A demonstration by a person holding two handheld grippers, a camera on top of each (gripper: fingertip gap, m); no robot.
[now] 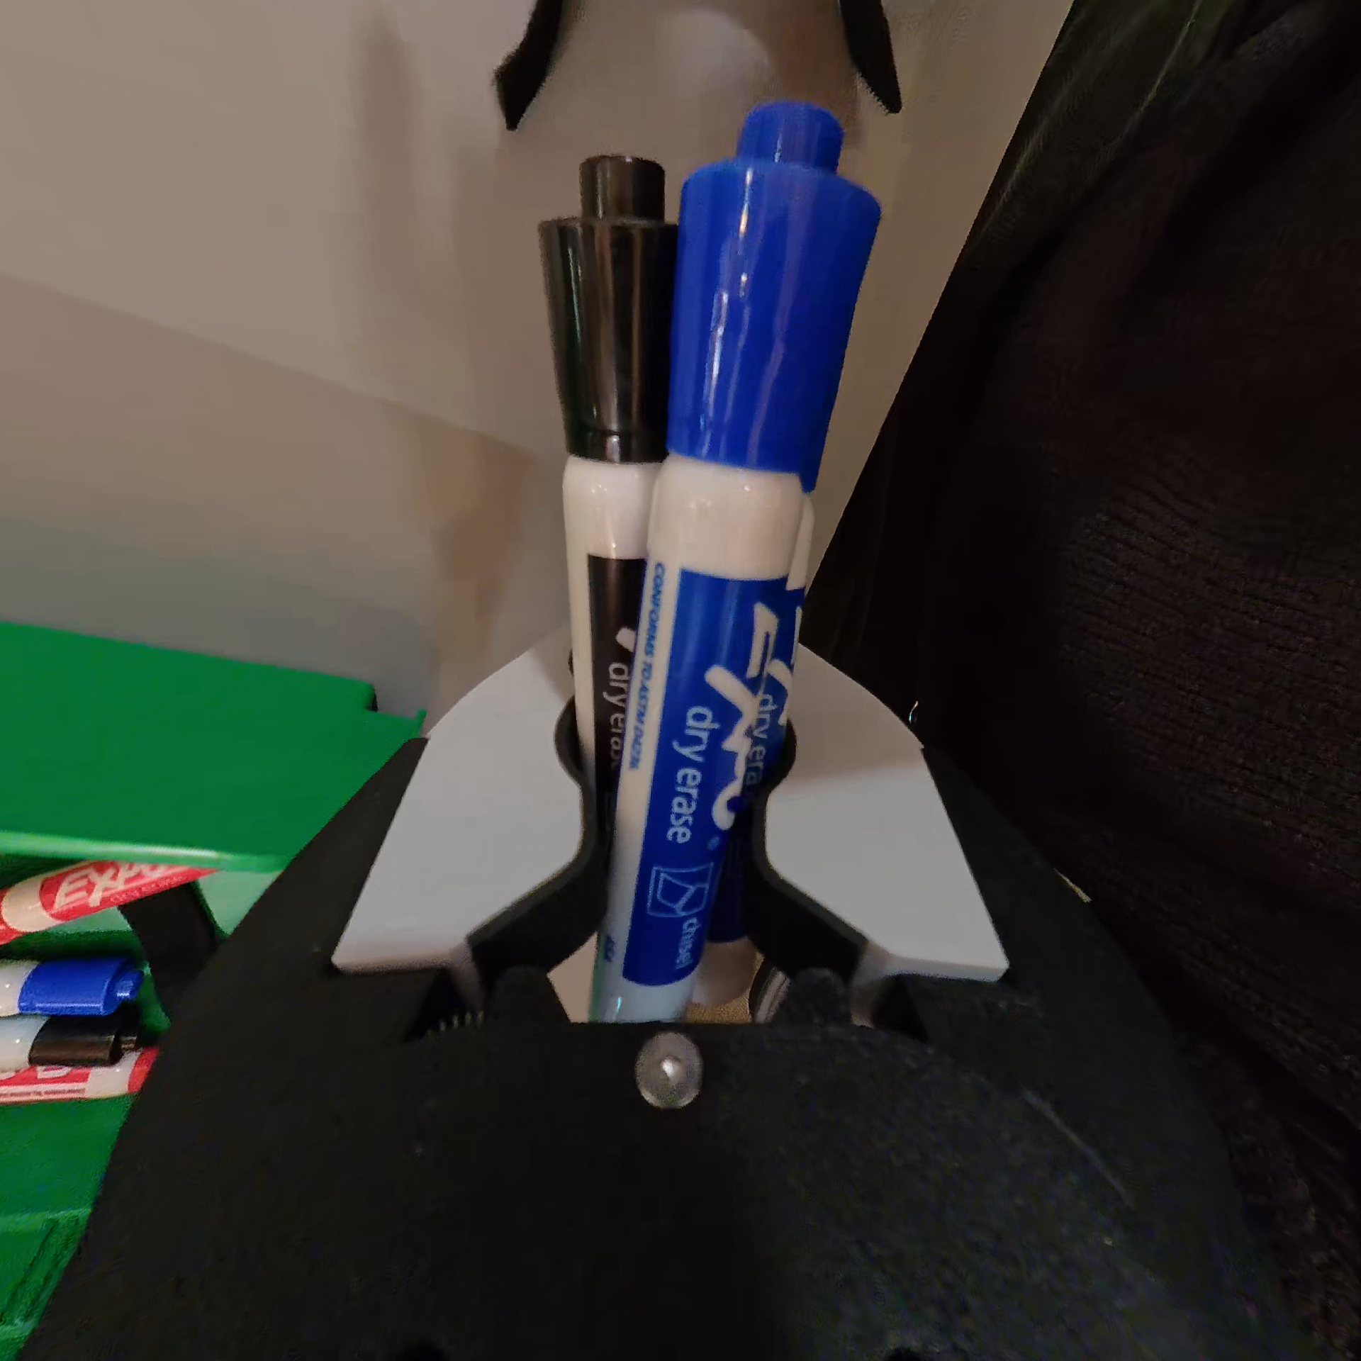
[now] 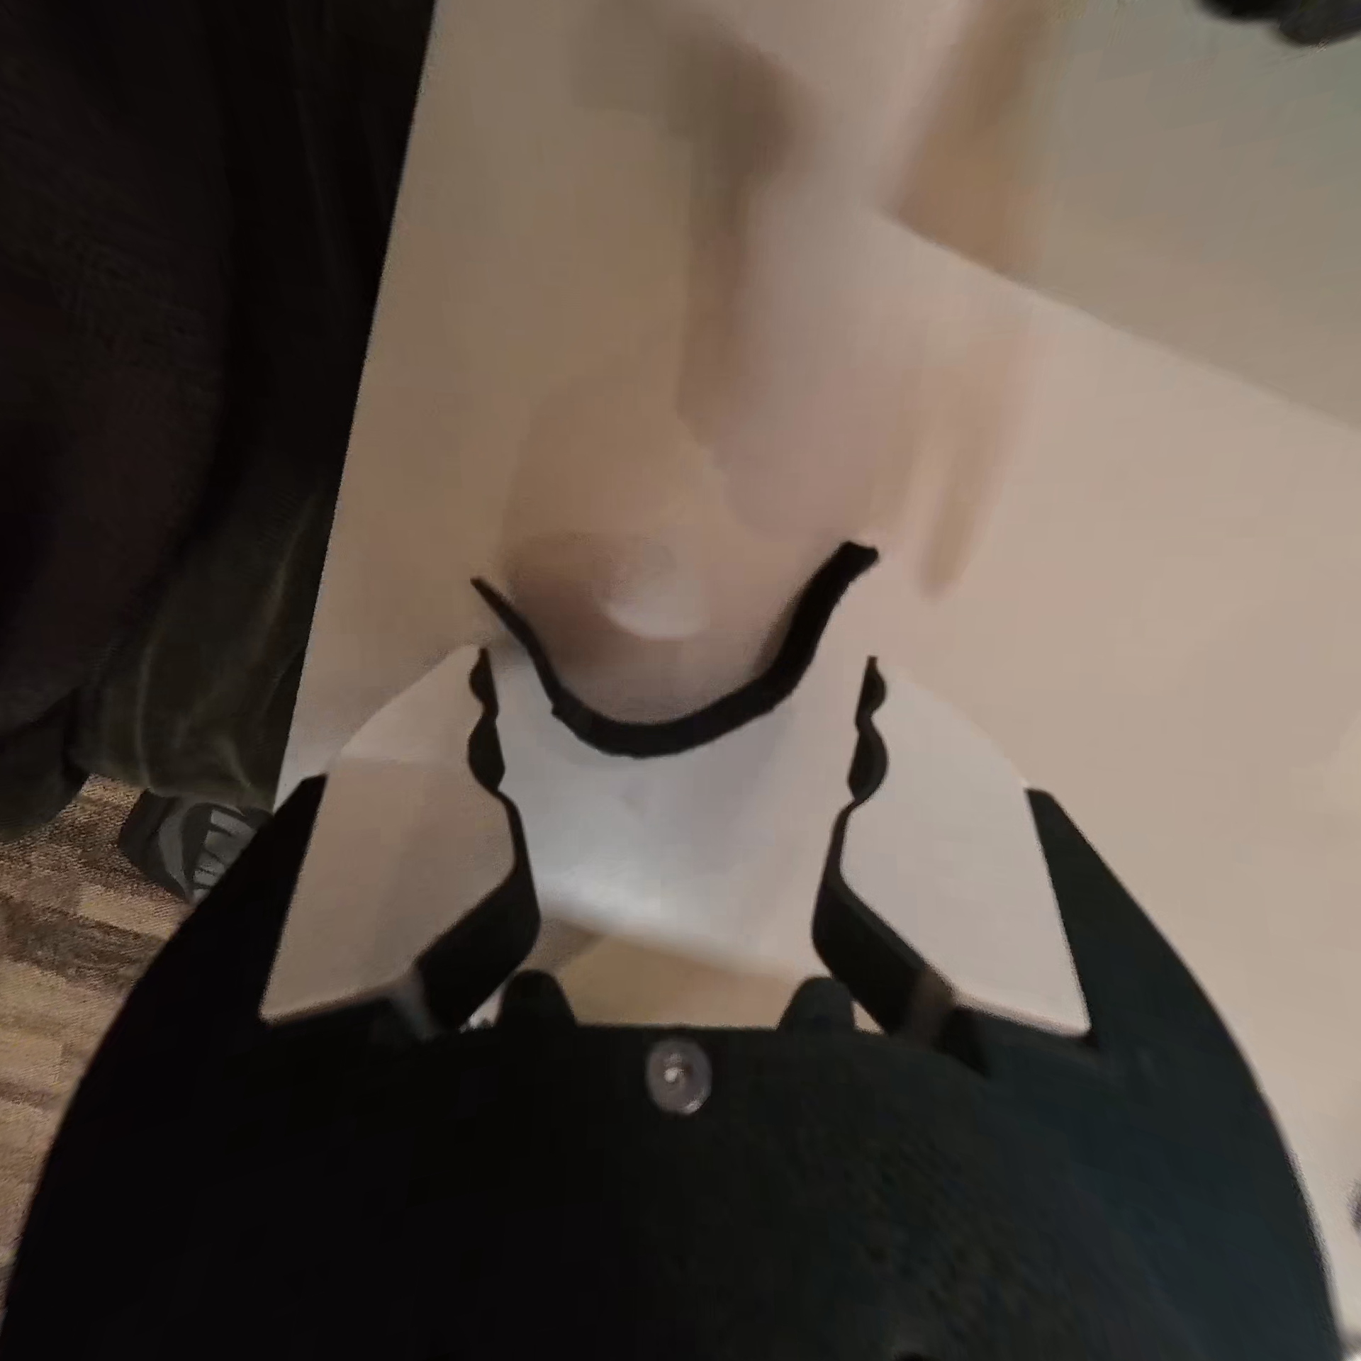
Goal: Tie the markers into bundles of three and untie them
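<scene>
Between the fingers of my left gripper (image 1: 674,781) I have a small bundle of dry-erase markers pinched together: a blue-capped marker (image 1: 729,560) in front, a black-capped marker (image 1: 611,471) just to its left and touching it, and what looks like another barrel hidden behind the blue one. They stand caps up, gripped low on their barrels. I judge them light and stiff, but the glossy plastic is slippery and round barrels can roll against each other, so a hold on the printed mid-barrel, across the whole bundle, seems safest.

Left of the bundle and lower sits a green bin (image 1: 110,736) with more markers (image 1: 66,987) lying in it, red, blue and black among them. Right of the bundle a dark fabric mass (image 1: 1141,589) stands close, leaving little room that way; above and to the left, pale wall gives open space.

My right gripper (image 2: 677,744) is spread wide with nothing between its fingers. A thin black strap (image 2: 663,729) curves just beyond its tips; the view is blurred, and I cannot tell whether they touch.
</scene>
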